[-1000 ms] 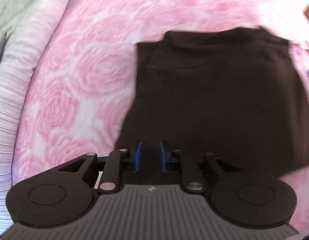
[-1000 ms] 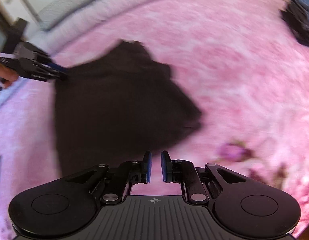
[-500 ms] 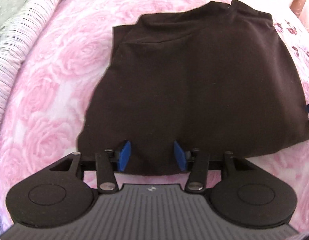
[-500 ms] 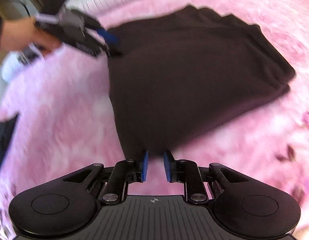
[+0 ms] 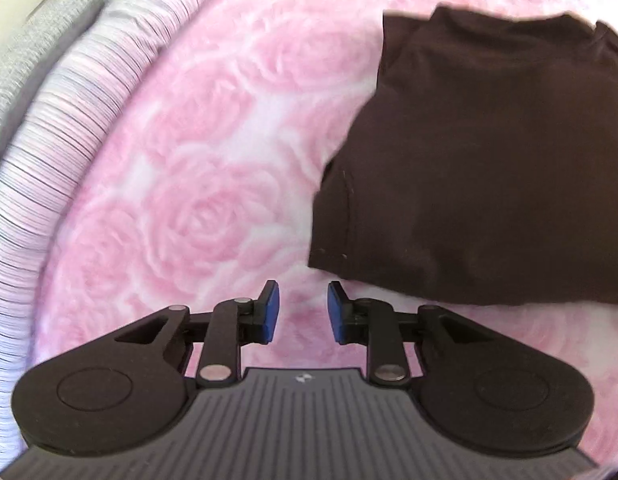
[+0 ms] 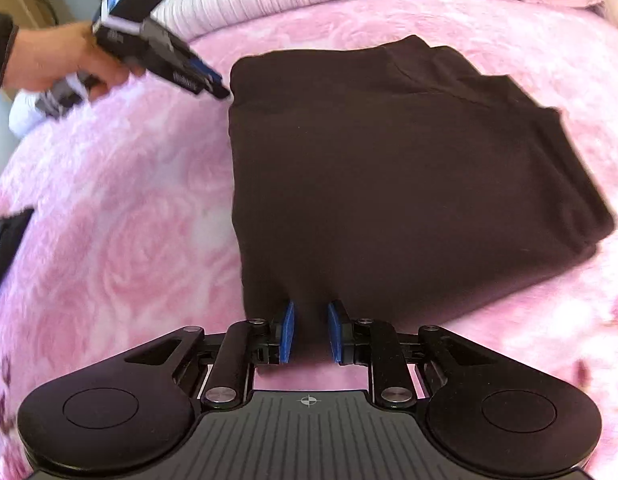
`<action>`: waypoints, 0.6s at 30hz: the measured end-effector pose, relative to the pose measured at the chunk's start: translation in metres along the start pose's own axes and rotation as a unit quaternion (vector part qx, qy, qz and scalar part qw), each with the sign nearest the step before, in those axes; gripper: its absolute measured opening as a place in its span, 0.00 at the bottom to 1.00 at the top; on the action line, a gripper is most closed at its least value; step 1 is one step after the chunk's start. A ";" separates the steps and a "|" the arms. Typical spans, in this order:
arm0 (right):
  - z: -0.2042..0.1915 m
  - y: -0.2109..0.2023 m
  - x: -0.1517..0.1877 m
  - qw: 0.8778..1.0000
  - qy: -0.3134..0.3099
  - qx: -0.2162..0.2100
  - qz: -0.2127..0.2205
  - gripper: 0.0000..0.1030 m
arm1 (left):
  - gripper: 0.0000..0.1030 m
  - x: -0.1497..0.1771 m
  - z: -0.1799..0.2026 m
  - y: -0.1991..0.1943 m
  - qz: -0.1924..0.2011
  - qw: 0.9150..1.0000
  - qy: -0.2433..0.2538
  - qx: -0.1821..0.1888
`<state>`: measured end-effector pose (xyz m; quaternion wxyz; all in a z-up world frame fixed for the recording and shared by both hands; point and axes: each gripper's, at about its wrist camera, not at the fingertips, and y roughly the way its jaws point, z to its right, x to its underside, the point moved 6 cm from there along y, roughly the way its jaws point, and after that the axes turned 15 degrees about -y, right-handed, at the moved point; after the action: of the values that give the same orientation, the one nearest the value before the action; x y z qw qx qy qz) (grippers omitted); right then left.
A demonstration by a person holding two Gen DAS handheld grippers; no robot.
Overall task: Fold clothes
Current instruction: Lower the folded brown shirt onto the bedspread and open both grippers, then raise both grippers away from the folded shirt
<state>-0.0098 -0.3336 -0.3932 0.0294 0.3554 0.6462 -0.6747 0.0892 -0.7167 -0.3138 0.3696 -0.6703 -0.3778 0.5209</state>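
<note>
Left gripper (image 5: pixel 299 306): one, blue pads parted wide on nothing, poised over the blanket (image 5: pixel 197 184) just off the garment's (image 5: pixel 489 168) corner. Right gripper (image 6: pixel 310 330): one, pads partly parted astride the garment's near edge, grip uncertain. Garment: one, dark, folded flat on the pink rose blanket. Striped bedding (image 5: pixel 53 152): one, along the blanket's far side.
</note>
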 end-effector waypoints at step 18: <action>0.106 -0.033 -0.009 0.993 0.048 0.102 0.040 0.21 | 0.37 -0.012 0.032 0.033 -0.015 0.999 0.036 0.035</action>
<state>-0.0659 -0.4263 -0.3697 -0.0109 0.4137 0.5603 -0.7175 0.0595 -0.7389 -0.3443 0.4141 -0.6693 -0.3562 0.5036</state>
